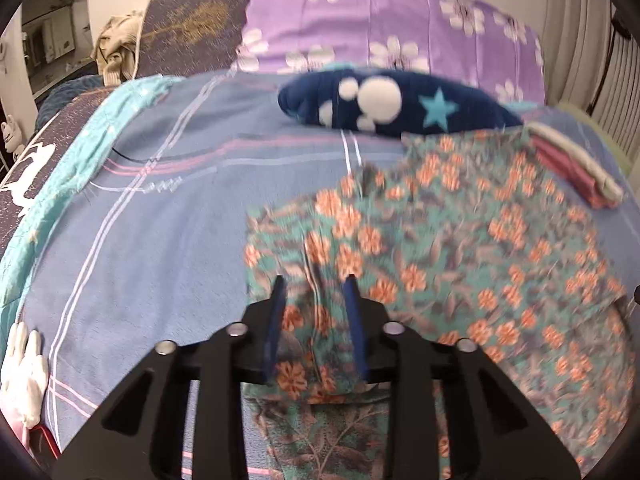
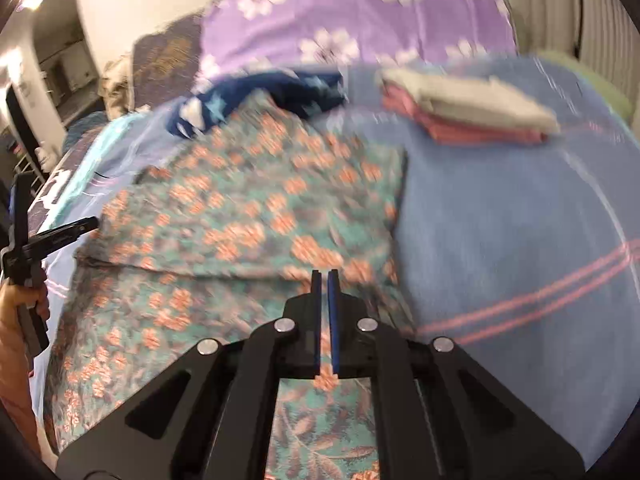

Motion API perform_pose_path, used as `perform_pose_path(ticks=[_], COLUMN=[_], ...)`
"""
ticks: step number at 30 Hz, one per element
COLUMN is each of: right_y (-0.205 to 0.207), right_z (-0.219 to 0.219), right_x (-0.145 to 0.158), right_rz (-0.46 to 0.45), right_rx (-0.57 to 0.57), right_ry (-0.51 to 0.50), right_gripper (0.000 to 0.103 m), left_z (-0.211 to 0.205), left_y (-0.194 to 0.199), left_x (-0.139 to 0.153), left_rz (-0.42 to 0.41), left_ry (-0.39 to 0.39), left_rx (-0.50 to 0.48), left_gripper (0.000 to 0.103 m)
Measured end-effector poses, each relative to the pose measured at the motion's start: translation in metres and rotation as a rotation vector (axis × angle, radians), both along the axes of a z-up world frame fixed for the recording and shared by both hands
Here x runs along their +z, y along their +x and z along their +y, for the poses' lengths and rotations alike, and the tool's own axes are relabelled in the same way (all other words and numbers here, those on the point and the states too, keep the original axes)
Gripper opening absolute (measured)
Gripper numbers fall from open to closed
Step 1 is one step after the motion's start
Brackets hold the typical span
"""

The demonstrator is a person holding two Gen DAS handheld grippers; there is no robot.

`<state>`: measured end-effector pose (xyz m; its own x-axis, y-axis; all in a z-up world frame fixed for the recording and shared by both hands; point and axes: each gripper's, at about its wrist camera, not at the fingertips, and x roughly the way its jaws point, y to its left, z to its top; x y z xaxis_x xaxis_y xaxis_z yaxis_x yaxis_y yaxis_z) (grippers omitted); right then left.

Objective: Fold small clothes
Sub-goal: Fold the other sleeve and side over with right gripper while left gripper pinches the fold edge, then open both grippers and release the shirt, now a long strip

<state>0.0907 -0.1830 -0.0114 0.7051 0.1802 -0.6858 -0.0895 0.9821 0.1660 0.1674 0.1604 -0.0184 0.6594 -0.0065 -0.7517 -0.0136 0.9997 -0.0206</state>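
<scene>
My left gripper [image 1: 316, 280] is nearest: its blue fingers [image 1: 276, 320] stand apart, with a raised fold of the floral garment [image 1: 440, 248] running between them. Whether the pads actually pinch the fabric I cannot tell; the gap looks wide. My right gripper [image 2: 325, 274] has its blue fingers [image 2: 316, 320] drawn almost together with only a thin slit left, right at the garment's near right corner [image 2: 240, 220]; motion blur keeps me from seeing if cloth sits in that slit.

The garment, teal with orange flowers, lies spread on the blue plaid bedsheet [image 1: 160, 220], its upper layer folded over a lower one. In the right wrist view the left gripper's body [image 2: 24, 240] shows at the far left edge, held in a hand [image 2: 16, 300].

Beyond the garment: a navy fleece piece with white dots and a teal star [image 1: 392, 100], touching the garment's far edge. To the right, a folded stack, grey over pink [image 2: 472, 108], apart from the garment. Farthest, a purple flowered pillow [image 1: 400, 20] against the wall.
</scene>
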Motion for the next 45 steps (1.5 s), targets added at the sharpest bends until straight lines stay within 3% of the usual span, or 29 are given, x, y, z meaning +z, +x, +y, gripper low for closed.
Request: perform_pose_path(ticks=[2,4,6,7,10,13,15,18,21,23,27,35,39,45], right_y=[0.004,0.015,0.036,0.036,0.027,0.02,0.006,-0.018,-0.036,-0.045,-0.059,-0.088,-0.11,-0.15], right_z=[0.003,0.004,0.006,0.003,0.003,-0.002,-0.014,-0.034,-0.044,-0.047,-0.053,-0.062,-0.08,-0.093], right_x=[0.002,-0.011,-0.051,-0.057,-0.052,-0.047,-0.044,-0.041,-0.048,-0.051,-0.051,-0.048,-0.051,-0.054], right_rz=[-0.029,0.003,0.17,0.164,0.13,0.148,0.136,0.113,0.147,0.152,0.153,0.139,0.154,0.151], right_rx=[0.03,0.053,-0.016,-0.011,0.017,0.028,0.004,-0.01,0.009,0.018,0.013,-0.054,-0.085,-0.049], right_ry=[0.007,-0.01,-0.145,-0.131,-0.129,-0.084,-0.047,0.005,0.042,0.053,0.099,0.117,0.173,0.231], right_gripper=[0.022,0.03,0.029,0.027,0.029,0.033,0.048,0.048,0.042,0.037,0.035,0.035,0.035,0.035], left_z=[0.0,-0.003,-0.004,0.001,0.018,0.027,0.029,0.031,0.031,0.033,0.033,0.016,0.012,0.016], left_y=[0.001,0.008,0.013,0.008,0.002,-0.009,-0.025,-0.057,-0.078,-0.095,-0.117,-0.156,-0.177,-0.21], left_x=[0.002,-0.014,-0.037,-0.04,-0.035,-0.028,-0.023,-0.027,-0.041,-0.041,-0.041,-0.041,-0.041,-0.035], left_rz=[-0.011,0.053,0.116,0.074,0.082,0.079,0.059,0.075,0.134,0.122,0.121,0.119,0.142,0.146], left_ry=[0.007,0.042,0.104,0.1,-0.012,-0.035,-0.044,-0.071,-0.113,-0.136,-0.182,-0.148,-0.104,-0.141], left_rx=[0.008,0.003,-0.001,0.02,0.049,0.08,0.07,0.027,-0.023,-0.049,-0.074,-0.125,-0.168,-0.234], left_gripper=[0.045,0.048,0.065,0.072,0.072,0.072,0.075,0.084,0.084,0.084,0.084,0.084,0.083,0.06])
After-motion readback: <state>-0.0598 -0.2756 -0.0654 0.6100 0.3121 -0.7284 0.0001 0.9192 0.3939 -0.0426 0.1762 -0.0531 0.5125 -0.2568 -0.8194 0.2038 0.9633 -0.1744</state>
